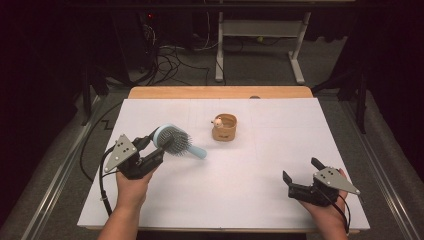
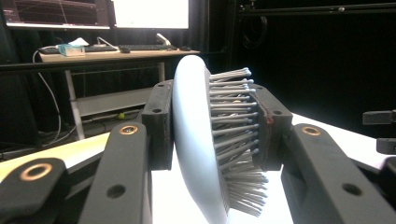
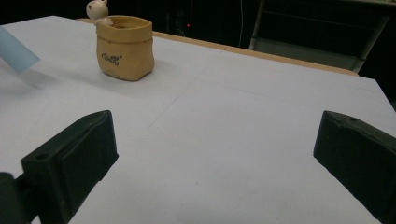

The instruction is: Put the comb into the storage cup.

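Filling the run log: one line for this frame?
left gripper: shut on hairbrush, head clamped, lifted | right gripper: open, empty, low over table | pot: upright, untouched

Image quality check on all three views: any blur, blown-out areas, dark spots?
High view: white table cover evenly lit, surroundings nearly black. Left gripper view: hairbrush sharp, the table below it and the monitor blown out. Right gripper view: tan sack-shaped pot soft, near tongs slightly blurred.
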Available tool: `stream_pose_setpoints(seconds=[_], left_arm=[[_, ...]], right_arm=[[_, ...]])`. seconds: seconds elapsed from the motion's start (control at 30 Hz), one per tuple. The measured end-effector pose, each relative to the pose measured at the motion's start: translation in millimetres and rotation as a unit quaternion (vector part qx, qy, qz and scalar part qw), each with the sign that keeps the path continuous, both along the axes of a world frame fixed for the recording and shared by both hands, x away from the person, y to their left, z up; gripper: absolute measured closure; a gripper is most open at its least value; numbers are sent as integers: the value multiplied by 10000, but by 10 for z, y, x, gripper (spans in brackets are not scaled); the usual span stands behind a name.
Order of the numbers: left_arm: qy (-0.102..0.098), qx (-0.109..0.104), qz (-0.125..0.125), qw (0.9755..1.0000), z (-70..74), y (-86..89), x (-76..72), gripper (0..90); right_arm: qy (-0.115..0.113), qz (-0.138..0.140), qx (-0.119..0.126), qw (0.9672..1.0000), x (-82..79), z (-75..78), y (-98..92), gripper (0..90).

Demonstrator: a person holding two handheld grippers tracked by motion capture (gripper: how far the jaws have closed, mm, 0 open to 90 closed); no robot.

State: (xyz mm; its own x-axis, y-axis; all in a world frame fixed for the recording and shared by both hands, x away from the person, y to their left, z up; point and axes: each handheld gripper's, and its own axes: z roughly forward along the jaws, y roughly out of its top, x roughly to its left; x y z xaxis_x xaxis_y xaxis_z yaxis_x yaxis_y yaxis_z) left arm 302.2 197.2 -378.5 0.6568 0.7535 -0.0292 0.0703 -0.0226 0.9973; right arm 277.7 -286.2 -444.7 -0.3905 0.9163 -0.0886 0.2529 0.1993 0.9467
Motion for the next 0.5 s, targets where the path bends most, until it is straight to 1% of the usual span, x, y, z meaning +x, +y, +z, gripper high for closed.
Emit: stream_pose_setpoints(seconds=[0.17, 0.33, 0.47, 0.5], left_arm=[[-26, 54, 35, 10000, 8, -19, -5, 580], [-14, 96, 68, 9999, 8, -17, 0, 580], [-24, 38, 64, 10000, 13, -14, -5, 579], [-29, 66, 65, 10000, 16, -15, -6, 579]], right_arm=[[9, 64, -2, 10000, 9, -21, 42, 1], [46, 78, 63, 9999, 22, -33, 47, 1], [20, 76, 80, 9999, 27, -25, 41, 1], [27, 67, 87, 9999, 26, -23, 41, 1]])
